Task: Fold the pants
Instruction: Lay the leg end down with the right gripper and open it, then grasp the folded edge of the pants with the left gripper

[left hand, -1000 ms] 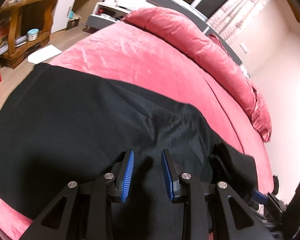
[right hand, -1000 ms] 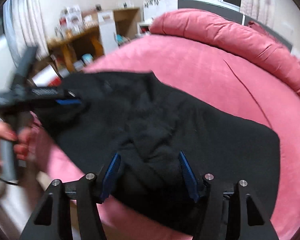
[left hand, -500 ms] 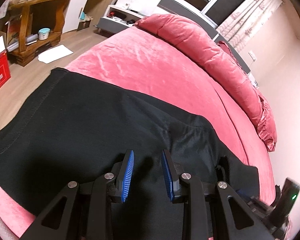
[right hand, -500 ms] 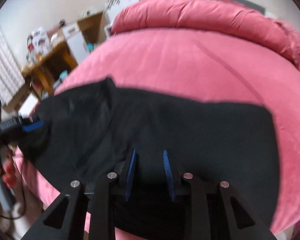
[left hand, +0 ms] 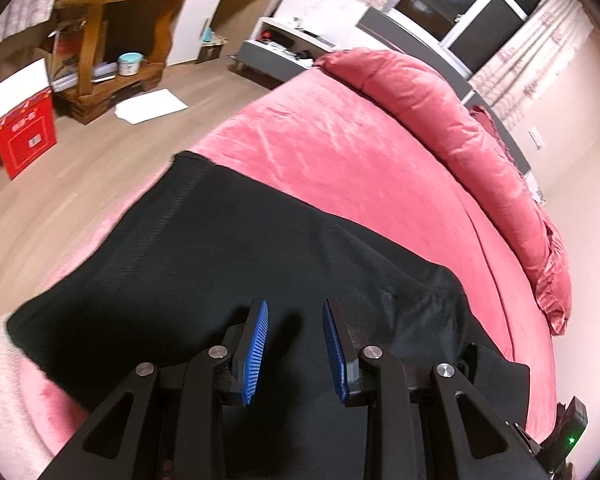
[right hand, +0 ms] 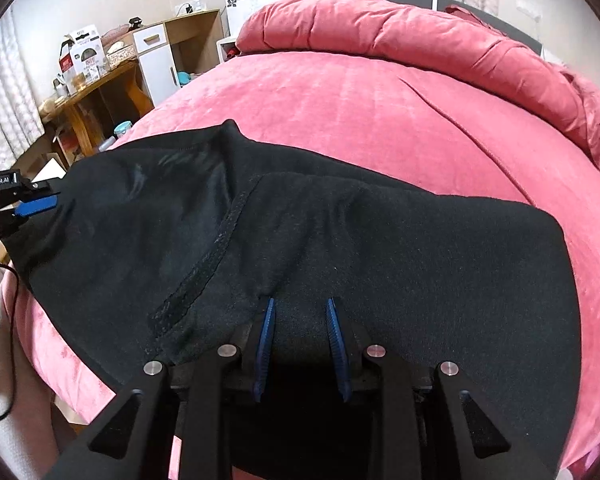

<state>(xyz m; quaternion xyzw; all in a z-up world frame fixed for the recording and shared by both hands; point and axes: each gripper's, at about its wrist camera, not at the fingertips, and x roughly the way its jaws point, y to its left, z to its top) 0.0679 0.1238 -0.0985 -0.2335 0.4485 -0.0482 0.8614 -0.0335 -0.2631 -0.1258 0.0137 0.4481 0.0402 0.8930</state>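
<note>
Ahead and to the left of the left gripper [left hand: 294, 344], a red cardboard box [left hand: 22, 136] stands on the floor with its white flap up; what is inside cannot be seen. Beyond it a teal-lidded tub [left hand: 130, 64] sits on the lower shelf of a wooden table [left hand: 100, 20], and white sheets [left hand: 150, 106] lie on the floor in front. From the right gripper [right hand: 300, 344], the same table is far off to the left, its top crowded with printed boxes [right hand: 85, 54] whose lettering is too small to read. The only legible writing is "Robot.AI" on the body of the left gripper, seen at the left edge of the right wrist view.

The black pants [right hand: 340, 240] lie spread on the pink bed [right hand: 380, 112], directly under and ahead of both grippers. The right gripper's blue pads pinch a raised fold of the fabric. The left gripper's fingers stand partly apart over the cloth; whether they hold any of it I cannot tell.
</note>
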